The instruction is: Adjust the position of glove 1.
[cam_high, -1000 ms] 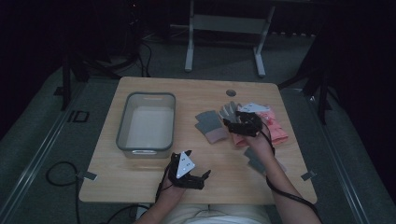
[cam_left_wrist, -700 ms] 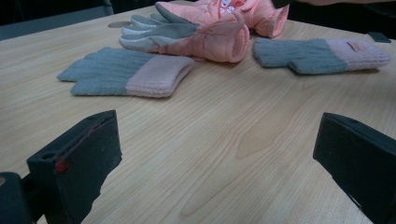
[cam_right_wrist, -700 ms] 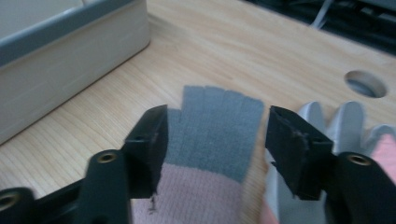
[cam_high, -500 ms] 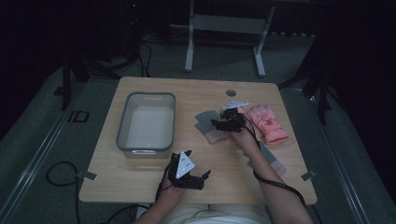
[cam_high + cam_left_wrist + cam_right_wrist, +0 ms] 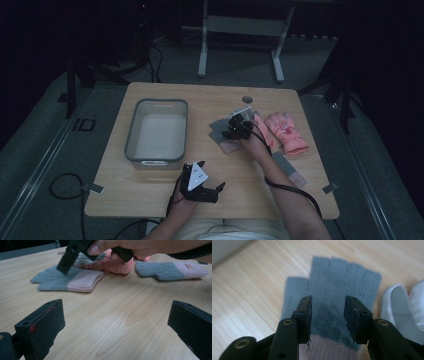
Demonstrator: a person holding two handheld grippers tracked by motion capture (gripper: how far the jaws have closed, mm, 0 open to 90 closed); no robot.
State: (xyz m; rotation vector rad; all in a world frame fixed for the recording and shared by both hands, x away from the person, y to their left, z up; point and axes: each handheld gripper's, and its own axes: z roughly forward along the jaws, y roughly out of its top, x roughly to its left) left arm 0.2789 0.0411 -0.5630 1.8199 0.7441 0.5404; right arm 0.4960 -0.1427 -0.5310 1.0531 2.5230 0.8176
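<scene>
"ID" marking on floor (image 5: 83,124), left of table

A fingerless knitted glove (image 5: 337,295), grey over the hand and stubby fingers with a pale pink ribbed cuff, lies flat and spread on the light wooden tabletop (image 5: 247,297), its thumb out to one side.

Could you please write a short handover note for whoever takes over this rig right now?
Right gripper: down over the grey-and-pink glove, jaws straddling its grey part and just been closing; no grip yet.
Left gripper: open, idle near the table's front edge.
Second grey-and-pink glove lies flat to the right; the pink gloves lie beyond.
Clear bin at left holds nothing.
Done: no glove lifted.
Left: probably finish the pinch and lift.
</scene>
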